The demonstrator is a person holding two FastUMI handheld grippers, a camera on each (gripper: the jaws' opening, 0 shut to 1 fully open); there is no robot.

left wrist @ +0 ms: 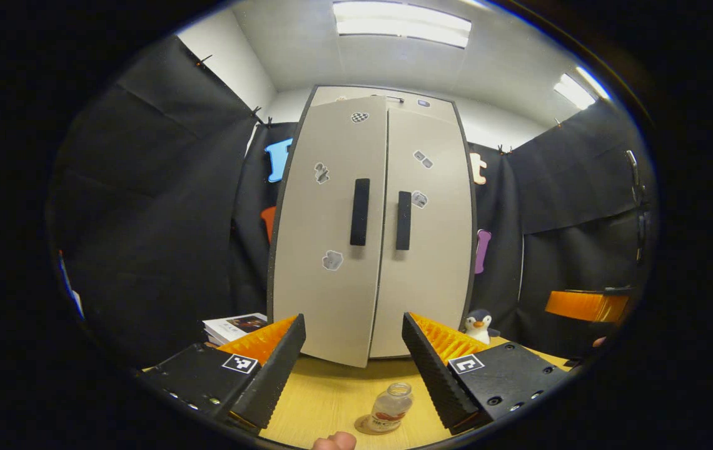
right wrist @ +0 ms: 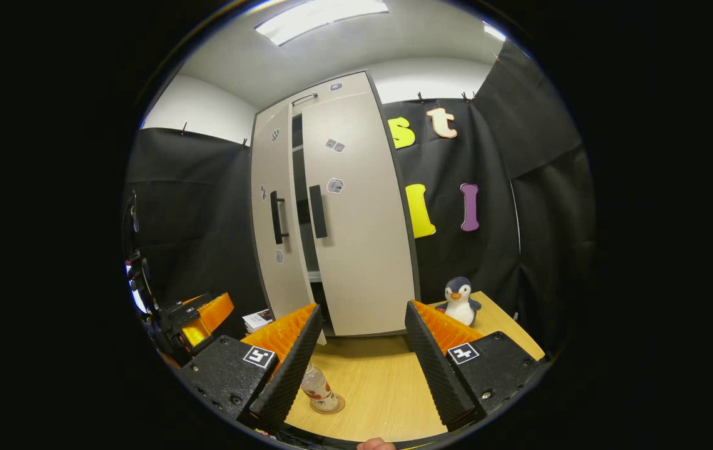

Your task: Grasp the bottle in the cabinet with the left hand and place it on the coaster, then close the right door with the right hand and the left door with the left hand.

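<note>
Down on the wooden table [left wrist: 325, 400], the small clear bottle [left wrist: 391, 407] stands upright on a coaster [left wrist: 363, 427], in front of the cabinet [left wrist: 369, 231] and between the fingers of the left gripper [left wrist: 353, 365], touching neither. That gripper's jaws are spread wide and hold nothing. In the right gripper view the same bottle [right wrist: 318, 386] sits just beside the left finger of the right gripper [right wrist: 363, 356], which is also wide apart and empty. The cabinet's right door [right wrist: 356, 219] looks closed, while the left door [right wrist: 276, 212] stands slightly ajar, a dark gap between them. A toy penguin [right wrist: 460, 301] stands to the cabinet's right; books [left wrist: 234, 326] lie to its left.
</note>
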